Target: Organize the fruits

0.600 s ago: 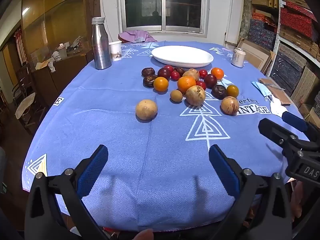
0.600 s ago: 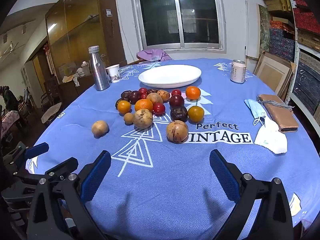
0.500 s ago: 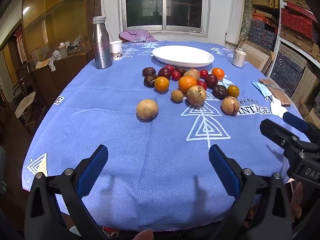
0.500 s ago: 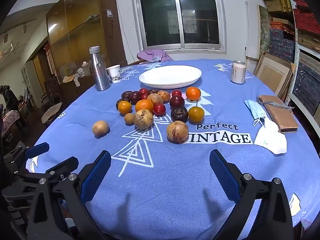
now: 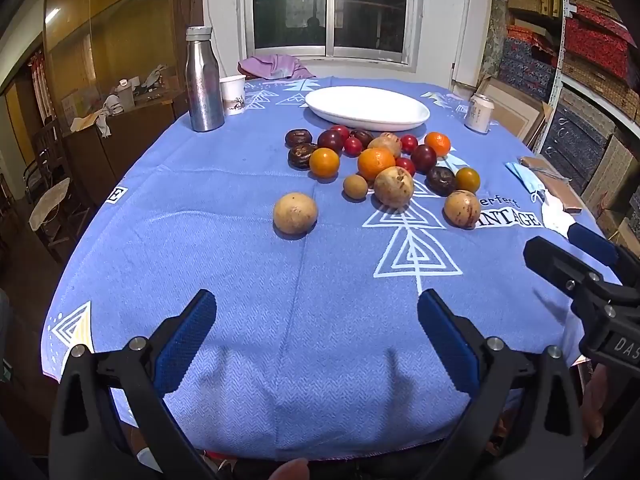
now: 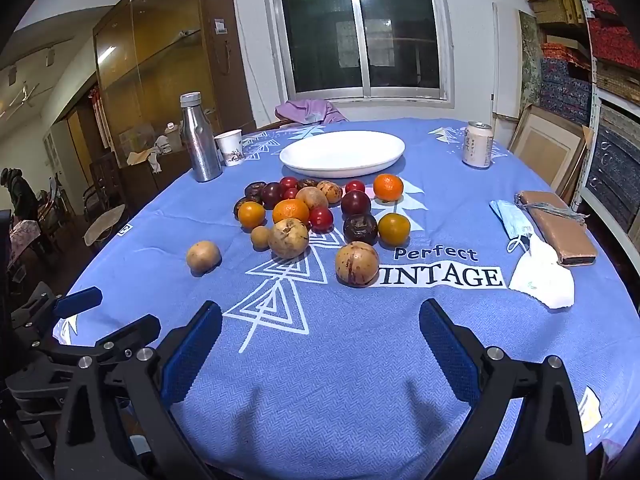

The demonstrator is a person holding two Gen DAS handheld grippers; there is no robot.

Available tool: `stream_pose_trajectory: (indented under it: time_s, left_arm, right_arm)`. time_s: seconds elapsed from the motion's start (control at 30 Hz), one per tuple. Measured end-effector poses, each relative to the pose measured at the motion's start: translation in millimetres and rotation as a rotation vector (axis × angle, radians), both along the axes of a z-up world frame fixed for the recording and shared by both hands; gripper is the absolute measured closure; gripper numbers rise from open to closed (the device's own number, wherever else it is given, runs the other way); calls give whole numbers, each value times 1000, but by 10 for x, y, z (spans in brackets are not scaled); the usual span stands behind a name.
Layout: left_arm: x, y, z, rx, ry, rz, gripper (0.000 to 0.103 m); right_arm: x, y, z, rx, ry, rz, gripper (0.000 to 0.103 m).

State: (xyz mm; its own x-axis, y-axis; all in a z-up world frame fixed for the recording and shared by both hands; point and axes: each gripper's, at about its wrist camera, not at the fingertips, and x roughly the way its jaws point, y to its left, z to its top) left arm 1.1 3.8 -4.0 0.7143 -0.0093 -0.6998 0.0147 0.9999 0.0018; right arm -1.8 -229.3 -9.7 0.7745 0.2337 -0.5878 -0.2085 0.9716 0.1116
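Note:
A heap of fruit (image 5: 380, 160) lies mid-table on a blue cloth: oranges, red and dark plums, tan round fruits. One tan fruit (image 5: 295, 213) (image 6: 203, 256) sits apart at the left. Another tan fruit (image 6: 357, 264) lies beside the "Perfect VINTAGE" print. An empty white oval plate (image 5: 367, 108) (image 6: 342, 153) stands behind the heap. My left gripper (image 5: 316, 316) hangs open over the near cloth, well short of the fruit. My right gripper (image 6: 320, 320) is open too, nothing between its blue pads; it also shows at the left wrist view's right edge.
A steel bottle (image 6: 200, 138) and a paper cup (image 6: 230, 153) stand at the back left, a drink can (image 6: 477, 144) at the back right. A face mask (image 6: 538, 268) and a brown wallet (image 6: 558, 226) lie at the right. Stacked boxes line the right wall.

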Motion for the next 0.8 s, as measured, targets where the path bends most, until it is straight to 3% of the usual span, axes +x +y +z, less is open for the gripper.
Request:
stream_pose_trajectory:
  time_s: [0.8]
  left_arm:
    - [47, 0, -52, -11, 31, 1, 4]
  right_arm:
    - [3, -8, -4, 7, 5, 0, 3]
